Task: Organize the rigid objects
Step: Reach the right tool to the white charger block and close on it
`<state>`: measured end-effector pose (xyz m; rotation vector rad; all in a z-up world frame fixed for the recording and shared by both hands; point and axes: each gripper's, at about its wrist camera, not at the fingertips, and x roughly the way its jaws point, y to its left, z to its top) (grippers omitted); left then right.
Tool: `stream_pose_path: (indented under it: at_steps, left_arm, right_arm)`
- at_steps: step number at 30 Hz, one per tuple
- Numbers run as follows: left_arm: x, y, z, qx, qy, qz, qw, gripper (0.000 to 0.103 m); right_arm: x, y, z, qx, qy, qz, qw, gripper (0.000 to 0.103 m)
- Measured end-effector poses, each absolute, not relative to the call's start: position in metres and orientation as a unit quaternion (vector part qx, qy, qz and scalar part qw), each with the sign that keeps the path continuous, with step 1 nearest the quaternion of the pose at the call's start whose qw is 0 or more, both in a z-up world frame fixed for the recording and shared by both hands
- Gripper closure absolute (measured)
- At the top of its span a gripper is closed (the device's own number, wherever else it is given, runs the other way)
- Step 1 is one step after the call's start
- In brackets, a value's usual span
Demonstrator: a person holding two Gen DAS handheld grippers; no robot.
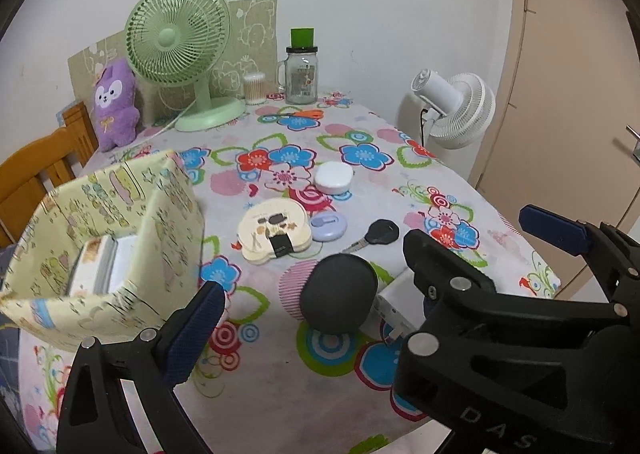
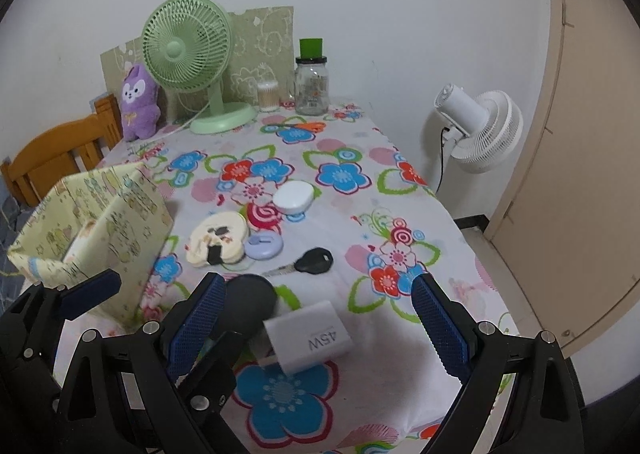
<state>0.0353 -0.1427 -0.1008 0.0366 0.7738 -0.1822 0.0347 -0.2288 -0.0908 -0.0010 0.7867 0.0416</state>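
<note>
- The right wrist view is showing the white charger whole, its "45W" print reading upside down; in the left wrist view only a corner of it is peeking out between the dark round disc and the right gripper's body.
- The left wrist view is looking into the yellow patterned box, where flat white items are standing; the other view is showing mostly its outer wall.
- The left gripper is hovering with jaws wide, the disc lying between them on the cloth.
- The right gripper is likewise spread wide, straddling the charger without touching it.
- The disc's near edge is sitting hidden behind a blue pad; what the disc is stays unclear.
- Farther back are lying a black-headed key, a lilac round case, a cream bear-shaped case and a white round case.
- A floral tablecloth is covering the table; a green fan, purple plush and glass jar are standing against the white wall.
</note>
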Motion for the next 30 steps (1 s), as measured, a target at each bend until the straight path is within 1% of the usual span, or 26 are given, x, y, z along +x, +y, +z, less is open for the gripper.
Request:
stream_pose_path:
  at_steps: [14,24,27,29,30]
  left_arm:
    - [0.043,-0.143,-0.144,0.014,0.416,-0.094,0.904,0.002]
    - [0.048,-0.145,-0.16,0.028,0.433,-0.1,0.895,0.002]
    - [0.051,-0.146,-0.163,0.031,0.438,-0.101,0.893,0.002]
    - [0.052,-0.146,-0.165,0.03,0.44,-0.101,0.892,0.003]
    - [0.053,-0.146,-0.165,0.028,0.441,-0.101,0.891,0.003]
  right_arm:
    - [0.044,-0.232,-0.141,0.005,0.418,0.036,0.908,0.008]
    - [0.053,-0.23,-0.163,0.007,0.446,0.039,0.894,0.008]
    - [0.058,-0.23,-0.168,0.005,0.453,0.036,0.891,0.012]
    - [0.062,-0.231,-0.174,0.018,0.466,0.045,0.884,0.018]
    - [0.062,-0.231,-0.174,0.023,0.463,0.044,0.885,0.019]
